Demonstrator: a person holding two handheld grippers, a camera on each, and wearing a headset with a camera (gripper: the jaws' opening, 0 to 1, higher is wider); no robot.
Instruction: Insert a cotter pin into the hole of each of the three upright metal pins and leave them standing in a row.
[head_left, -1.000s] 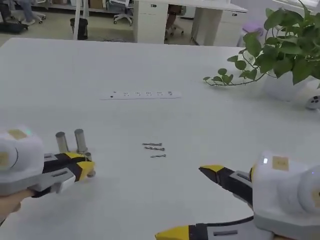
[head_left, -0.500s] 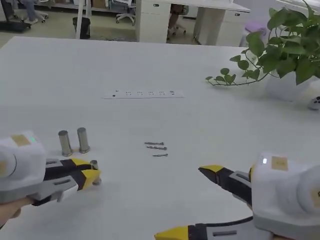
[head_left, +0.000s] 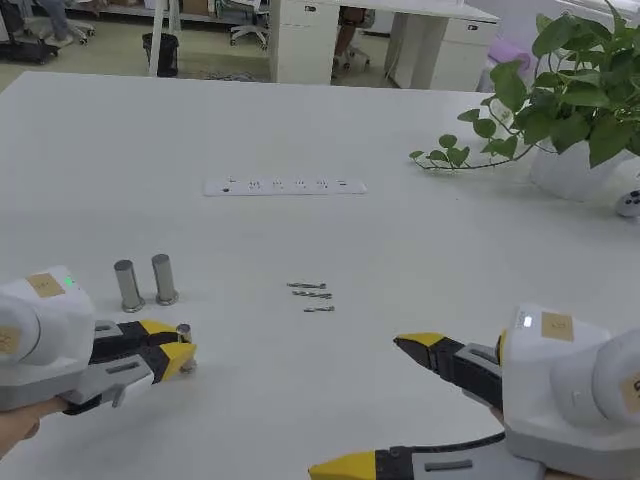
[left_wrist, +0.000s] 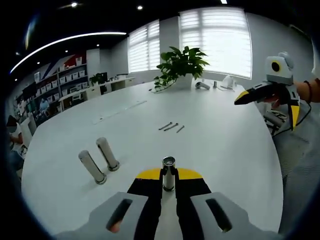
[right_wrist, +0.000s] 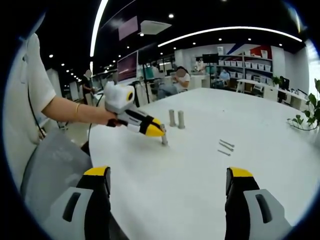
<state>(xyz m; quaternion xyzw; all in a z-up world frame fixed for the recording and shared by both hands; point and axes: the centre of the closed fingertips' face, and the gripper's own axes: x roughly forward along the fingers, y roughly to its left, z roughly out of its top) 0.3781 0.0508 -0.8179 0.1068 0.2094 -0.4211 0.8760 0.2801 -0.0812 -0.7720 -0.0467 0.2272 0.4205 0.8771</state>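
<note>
While it's pinched, third metal pin (left_wrist: 168, 172): upright on the table (head_left: 320, 130), near the two standing pins (head_left: 163, 279), on the person's side of them.
Left gripper (head_left: 178, 352): jaws clamped on that pin's lower part.
Cotter pins (head_left: 310, 296): three lying flat, long axes crosswise, between the grippers.
Right gripper (right_wrist: 168, 172): spread wide, holding nothing, looks a bit nearer them, so probably the one to fetch.

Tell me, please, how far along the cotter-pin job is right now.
Done: the first metal pin and second metal pin stand upright side by side on the table. In hand: the left gripper is shut on the third metal pin, upright, apart from that pair. Left: all three cotter pins lie loose; the right gripper is open and empty.
</note>
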